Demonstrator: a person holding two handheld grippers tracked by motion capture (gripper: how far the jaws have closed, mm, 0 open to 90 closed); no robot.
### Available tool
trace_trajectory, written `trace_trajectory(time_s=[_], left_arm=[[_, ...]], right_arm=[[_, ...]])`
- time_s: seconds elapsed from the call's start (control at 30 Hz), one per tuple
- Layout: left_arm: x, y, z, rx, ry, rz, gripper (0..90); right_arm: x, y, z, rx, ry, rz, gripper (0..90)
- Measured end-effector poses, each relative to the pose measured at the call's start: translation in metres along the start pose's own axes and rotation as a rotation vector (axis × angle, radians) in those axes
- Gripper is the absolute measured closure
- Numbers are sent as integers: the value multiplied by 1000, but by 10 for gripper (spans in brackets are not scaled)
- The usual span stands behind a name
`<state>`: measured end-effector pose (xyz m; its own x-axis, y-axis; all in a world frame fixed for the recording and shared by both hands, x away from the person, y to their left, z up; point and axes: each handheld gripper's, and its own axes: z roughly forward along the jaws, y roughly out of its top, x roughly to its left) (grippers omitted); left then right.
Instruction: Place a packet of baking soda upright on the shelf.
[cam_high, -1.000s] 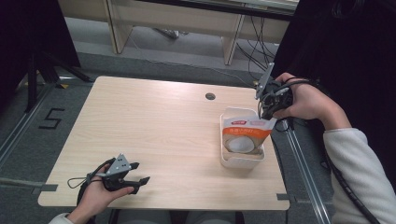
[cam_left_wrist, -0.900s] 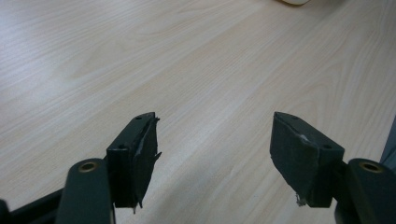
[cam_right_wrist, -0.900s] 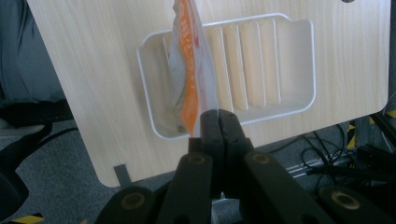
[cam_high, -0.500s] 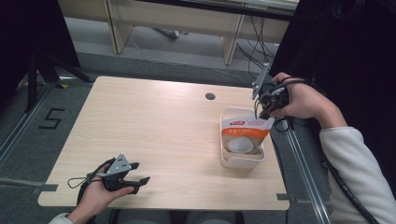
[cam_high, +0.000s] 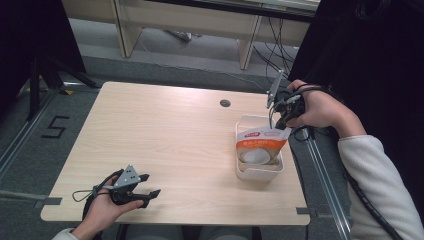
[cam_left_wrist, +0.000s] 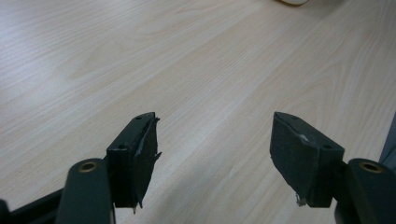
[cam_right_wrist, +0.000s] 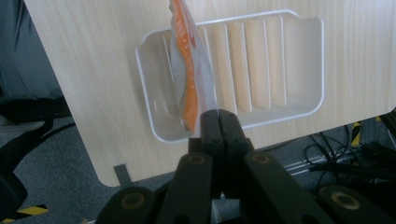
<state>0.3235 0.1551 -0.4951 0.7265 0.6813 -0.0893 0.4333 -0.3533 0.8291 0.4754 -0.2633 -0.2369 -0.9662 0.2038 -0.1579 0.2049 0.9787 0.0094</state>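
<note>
I am pinching the top edge of an orange-and-white pouch (cam_right_wrist: 189, 70) with my right gripper (cam_right_wrist: 218, 113), its jaws pressed together on the thin sealed margin, and I am holding the pouch over a white ribbed tray (cam_right_wrist: 299, 60) that is sitting near the table's (cam_high: 165, 130) right edge. In the high view the pouch (cam_high: 260, 145) is hanging with its lower part inside the tray (cam_high: 260, 172), slanting between the ribs, and I cannot tell whether its bottom is resting on the tray floor. It is looking to me like a light, soft film pack with something round and pale inside; the film is probably slick and will crumple, so the flat sealed strip along the top is the best place to grip, since the belly would bulge and slip. Held by one corner it is likely to swing and twist, so I am judging that slow moves will suit it. My left gripper (cam_high: 145, 192) is resting in my hand at the table's near left, well apart from the tray, its jaws standing wide with only bare wood between them (cam_left_wrist: 212, 154).
</note>
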Motion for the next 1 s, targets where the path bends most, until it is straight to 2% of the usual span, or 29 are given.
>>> trace_trajectory(time_s=[0.07,0.23,0.27,0.33,0.37,0.5,0.53,0.6,0.73,0.83,0.87,0.93,0.97,1.0], left_arm=[[0,0,1,-10,-1,-2,316],[0,0,0,0,-2,-1,316],[0,0,0,1,-2,3,317],[0,0,0,-1,-1,-1,317],[0,0,0,-1,-1,-2,317],[0,0,1,-9,-2,-4,316],[0,0,1,-9,-2,-4,316],[1,0,1,-6,-7,12,317],[1,0,0,-8,-5,17,317],[1,0,1,-10,-3,15,317],[0,0,0,0,0,-2,317],[0,0,0,1,-1,9,317],[0,0,0,1,0,4,317],[0,0,0,1,1,2,317]], right_arm=[[0,0,1,3,0,0,900],[0,-2,3,13,1,20,900],[-2,-3,5,3,2,-2,900],[-1,-3,6,12,5,15,900],[-2,-3,7,11,8,6,900],[-1,-3,10,17,19,22,900],[-1,-3,11,16,10,34,900],[-2,-2,15,18,26,19,900],[-3,-3,20,6,14,27,900],[-2,-4,24,3,28,43,900],[-2,-4,26,-1,32,41,900],[0,-5,27,-9,32,59,900],[-1,-6,29,-20,35,36,900],[-1,-7,29,-20,41,43,900]])
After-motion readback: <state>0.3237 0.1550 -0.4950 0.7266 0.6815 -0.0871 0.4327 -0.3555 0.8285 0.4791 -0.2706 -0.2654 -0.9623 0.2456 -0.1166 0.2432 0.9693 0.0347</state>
